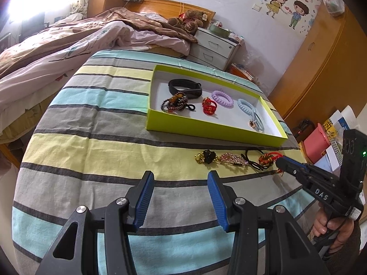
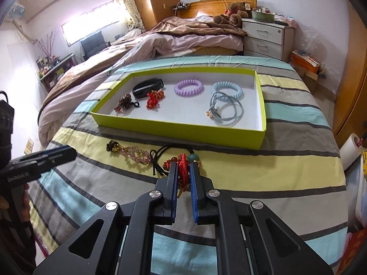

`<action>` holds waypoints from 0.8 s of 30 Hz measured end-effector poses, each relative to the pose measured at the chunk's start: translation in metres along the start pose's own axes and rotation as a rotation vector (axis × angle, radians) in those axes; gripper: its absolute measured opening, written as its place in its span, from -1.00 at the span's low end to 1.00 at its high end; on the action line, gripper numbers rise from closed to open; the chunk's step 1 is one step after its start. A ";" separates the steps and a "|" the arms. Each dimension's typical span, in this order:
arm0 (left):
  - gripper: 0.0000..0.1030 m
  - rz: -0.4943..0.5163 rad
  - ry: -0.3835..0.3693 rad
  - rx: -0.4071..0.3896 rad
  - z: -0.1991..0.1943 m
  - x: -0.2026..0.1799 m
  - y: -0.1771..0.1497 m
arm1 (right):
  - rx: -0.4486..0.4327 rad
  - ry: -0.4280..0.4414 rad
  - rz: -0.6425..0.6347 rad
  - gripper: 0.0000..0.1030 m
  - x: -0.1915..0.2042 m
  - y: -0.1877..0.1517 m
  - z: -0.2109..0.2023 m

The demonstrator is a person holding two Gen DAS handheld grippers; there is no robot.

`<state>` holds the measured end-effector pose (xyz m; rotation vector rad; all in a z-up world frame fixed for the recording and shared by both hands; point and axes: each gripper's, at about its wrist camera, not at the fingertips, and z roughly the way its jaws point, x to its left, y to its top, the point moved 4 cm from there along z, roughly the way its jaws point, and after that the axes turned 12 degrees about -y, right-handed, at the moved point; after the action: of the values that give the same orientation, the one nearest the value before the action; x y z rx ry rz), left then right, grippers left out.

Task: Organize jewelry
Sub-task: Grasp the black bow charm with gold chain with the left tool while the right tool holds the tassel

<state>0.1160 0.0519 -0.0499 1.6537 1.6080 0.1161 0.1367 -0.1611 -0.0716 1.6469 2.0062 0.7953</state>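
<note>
A lime-green tray (image 2: pixel 179 131) lies on the striped bedspread and holds a black band (image 2: pixel 146 88), a red knot (image 2: pixel 153 98), a purple coil tie (image 2: pixel 188 87) and a blue coil tie (image 2: pixel 226 89). In front of the tray lie a gold-and-black piece (image 2: pixel 113 147), a pink crystal bracelet (image 2: pixel 135 154) and a black cord (image 2: pixel 156 158). My right gripper (image 2: pixel 183 167) is shut on a red braided bracelet (image 2: pixel 183 174) at the right end of that row. My left gripper (image 1: pixel 181 176) hovers open over the bedspread, short of the row, with nothing between its fingers.
The tray (image 1: pixel 206 128) sits toward the bed's right side. A rumpled quilt (image 1: pixel 68 45) covers a second bed at the left. A white nightstand (image 2: pixel 266 37) stands behind, a wooden wardrobe (image 1: pixel 321 68) at the right. A person's hand (image 1: pixel 330 229) holds the right gripper's handle.
</note>
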 end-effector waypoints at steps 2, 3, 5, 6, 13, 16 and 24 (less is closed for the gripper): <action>-0.07 0.008 -0.003 0.004 0.003 -0.003 0.001 | -0.014 0.014 0.015 -0.80 -0.001 0.002 -0.003; -0.07 0.012 -0.006 0.009 0.005 -0.004 0.001 | -0.023 0.017 0.025 -0.80 -0.002 0.003 -0.006; -0.07 0.018 -0.010 0.015 0.008 -0.006 0.003 | -0.034 0.015 0.038 -0.80 -0.005 0.006 -0.008; -0.07 0.022 -0.016 0.016 0.010 -0.008 0.004 | -0.038 0.014 0.049 -0.80 -0.008 0.006 -0.008; -0.07 0.046 -0.032 0.050 0.030 -0.018 0.010 | -0.066 0.016 0.091 -0.80 -0.017 0.007 -0.019; -0.07 0.072 -0.022 0.064 0.039 -0.022 0.014 | -0.075 0.017 0.100 -0.80 -0.020 0.007 -0.021; -0.07 0.187 0.076 0.115 0.062 -0.027 0.017 | -0.084 0.032 0.122 -0.80 -0.029 0.005 -0.024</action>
<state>0.1606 0.0011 -0.0692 1.9078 1.5371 0.1872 0.1313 -0.1930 -0.0514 1.7309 1.8805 0.9415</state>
